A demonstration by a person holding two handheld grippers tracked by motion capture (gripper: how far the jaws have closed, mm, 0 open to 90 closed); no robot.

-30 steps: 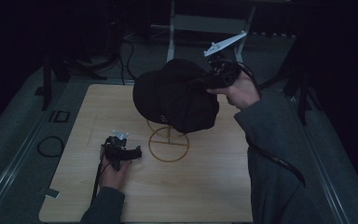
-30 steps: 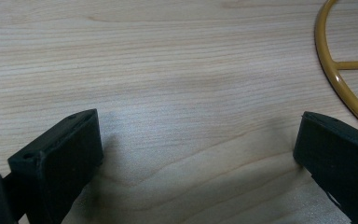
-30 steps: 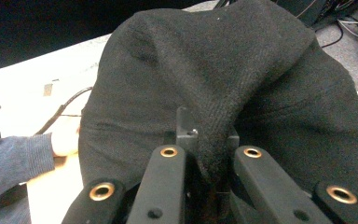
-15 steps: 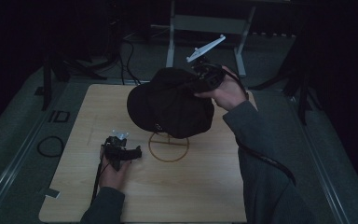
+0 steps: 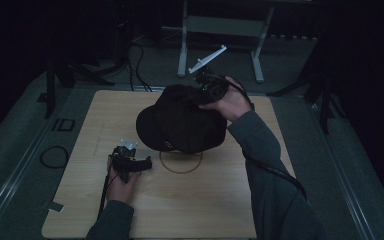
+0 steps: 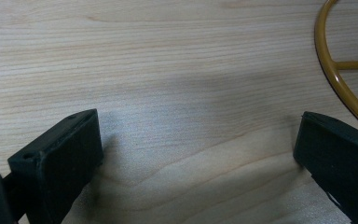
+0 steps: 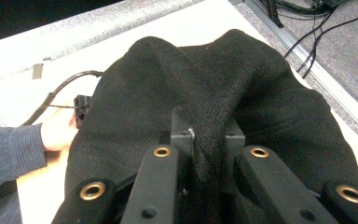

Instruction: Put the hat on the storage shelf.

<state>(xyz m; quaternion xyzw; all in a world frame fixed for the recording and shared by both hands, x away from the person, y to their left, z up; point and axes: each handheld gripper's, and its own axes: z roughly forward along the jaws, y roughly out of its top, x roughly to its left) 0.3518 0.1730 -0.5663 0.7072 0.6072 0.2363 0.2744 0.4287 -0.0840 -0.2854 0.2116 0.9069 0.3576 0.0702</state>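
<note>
**Black hat pinched over a wooden table**

Pale wood makes up the table (image 5: pixel 190 205), and in the high view the black hat (image 5: pixel 180 125) hangs above its middle, covering most of a yellow wire ring stand (image 5: pixel 181 162) whose near arc shows just below the hat's brim. The right gripper (image 5: pixel 207 90) bites into the far side of the hat, with the right hand (image 5: pixel 230 102) wrapped around it and a grey sleeve running back toward the bottom edge. A grey three-cornered plate (image 5: pixel 207 61) sticks up from that gripper, beyond the hat. To the near left of the hat the left gripper (image 5: pixel 130 162) lies low over the table, the left hand (image 5: pixel 122 182) behind it, its tips pointing toward the ring stand and apart from it.

From the left gripper view, the left gripper (image 6: pixel 196 154) has its jaws spread wide with nothing but bare wood grain between them. A curve of the ring stand (image 6: pixel 335 74) sits at the upper right, near the right-hand jaw; whether they touch cannot be told.

From the right gripper view, the right gripper (image 7: pixel 207 140) has its jaws pressed onto a fold of the hat (image 7: pixel 205 93), knitted fabric bunched between them. Past the hat, at the left, the other hand (image 7: pixel 58 128) rests on the table beside a black cable (image 7: pixel 60 91).
</note>
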